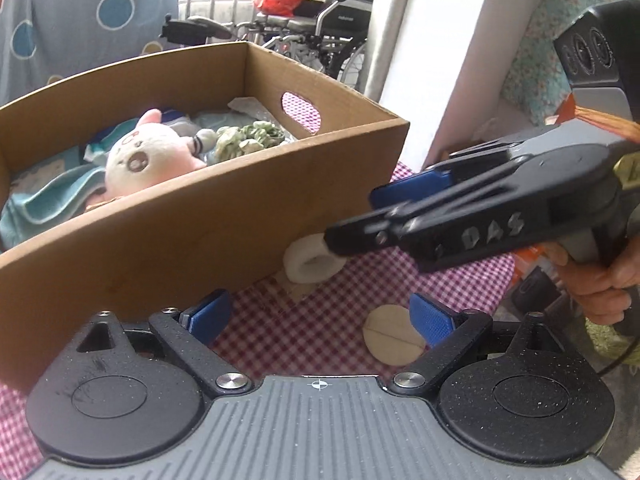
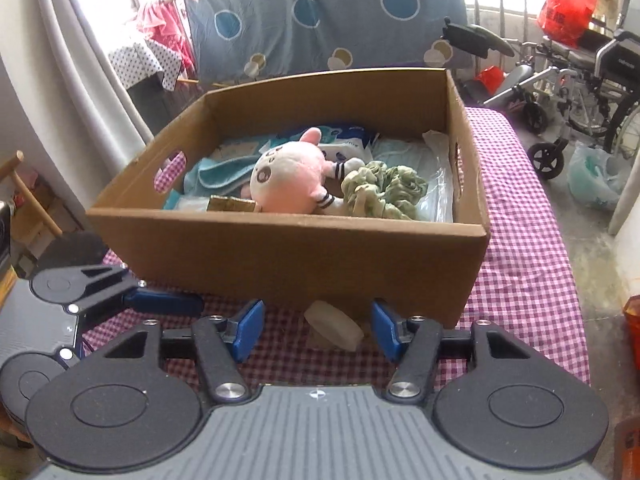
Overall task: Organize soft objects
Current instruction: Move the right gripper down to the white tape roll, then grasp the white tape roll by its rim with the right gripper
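Observation:
A cardboard box (image 1: 208,216) (image 2: 288,252) stands on the checked cloth and holds a pink plush toy (image 1: 148,156) (image 2: 288,176), a green scrunchie (image 1: 248,138) (image 2: 384,188) and towels. A white soft roll (image 1: 310,260) (image 2: 334,326) lies on the cloth against the box's near wall. My right gripper (image 2: 316,328) is open, with the roll between its blue pads; it also shows from the side in the left wrist view (image 1: 360,220). A beige round pad (image 1: 394,336) lies on the cloth by my open left gripper (image 1: 320,316).
The table has a purple checked cloth (image 2: 528,264). A wheelchair (image 2: 580,84) and a red bag (image 2: 566,6) stand behind on the right. A blue patterned sheet (image 2: 320,16) hangs behind the box. A wooden chair (image 2: 28,196) is at the left.

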